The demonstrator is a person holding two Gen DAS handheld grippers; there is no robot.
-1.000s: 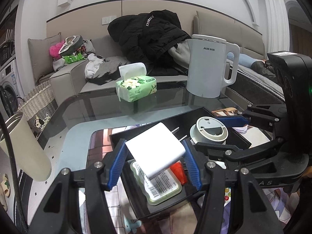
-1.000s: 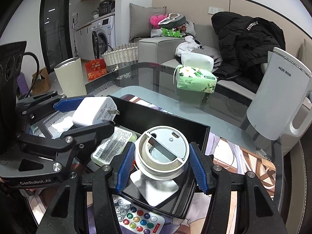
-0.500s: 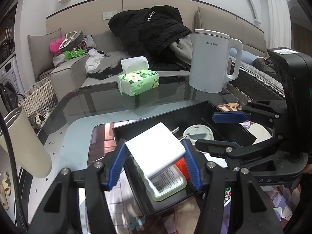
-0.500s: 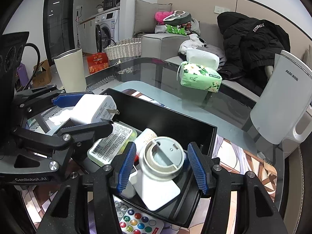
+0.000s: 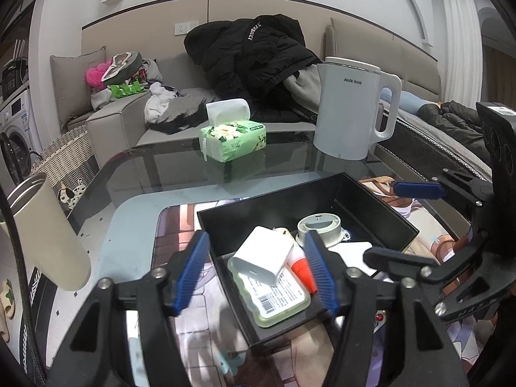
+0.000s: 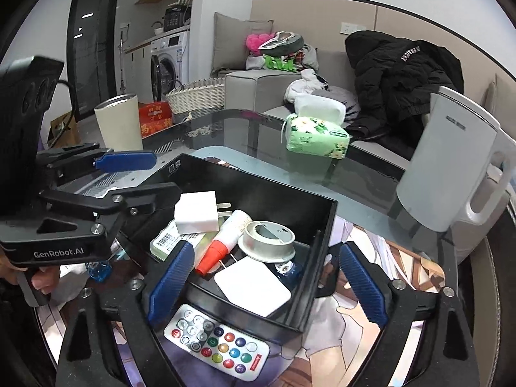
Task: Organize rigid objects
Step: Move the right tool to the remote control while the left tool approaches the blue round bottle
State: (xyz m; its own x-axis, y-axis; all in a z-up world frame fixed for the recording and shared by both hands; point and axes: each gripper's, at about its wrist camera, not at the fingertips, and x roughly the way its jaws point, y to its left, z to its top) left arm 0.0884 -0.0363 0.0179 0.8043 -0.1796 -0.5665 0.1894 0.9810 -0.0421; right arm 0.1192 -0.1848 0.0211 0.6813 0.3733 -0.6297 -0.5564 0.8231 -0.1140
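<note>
A tray (image 6: 317, 251) sits on the surface (image 5: 135, 222). In it, a charger (image 6: 196, 212) lies on a labelled pack (image 6: 167, 242); in the right wrist view a tube (image 6: 225, 242) lies to the right of them, with a lid (image 6: 267, 237) further right, and a flat pad (image 6: 253, 285) in front of tube and lid. A remote (image 6: 216, 343) lies on the surface before the tray. Behind the tray stand a tissue pack (image 5: 232, 140) and, to its right, a kettle (image 5: 350, 109). A cup (image 5: 45, 235) stands well to the left. A sofa (image 5: 129, 113) runs behind the surface.

Both wrist cameras look down close over the black tray (image 5: 380, 206) — from opposite sides.
</note>
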